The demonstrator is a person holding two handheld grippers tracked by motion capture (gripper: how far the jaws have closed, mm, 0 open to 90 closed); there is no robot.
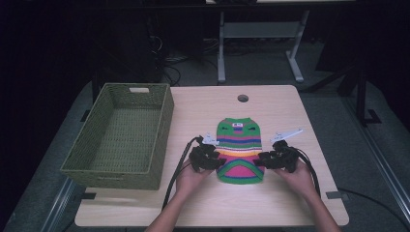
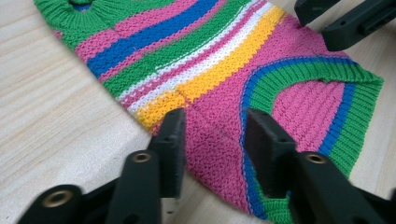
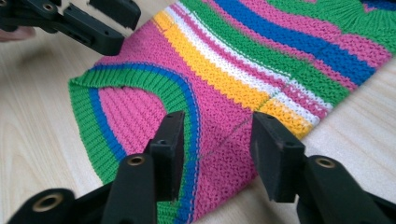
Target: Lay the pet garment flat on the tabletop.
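Observation:
A small knitted striped sweater [image 1: 239,145] in green, pink, blue, white and yellow lies flat on the light wooden table [image 1: 275,203], neck away from the person. My left gripper [image 1: 218,162] rests at its lower left edge and my right gripper [image 1: 258,161] at its lower right edge. In the left gripper view the left gripper [image 2: 215,126] has its jaws apart, with the pink knit of the sweater [image 2: 219,70] lying between them, not pinched. In the right gripper view the right gripper [image 3: 217,128] stands the same way over the sweater's [image 3: 233,70] pink hem side.
A green woven basket [image 1: 164,121] with nothing in it stands on the table's left side, close to the left hand. A round cable hole [image 1: 242,98] sits near the far edge. Beyond the table are metal desk legs [image 1: 221,58] and dark floor.

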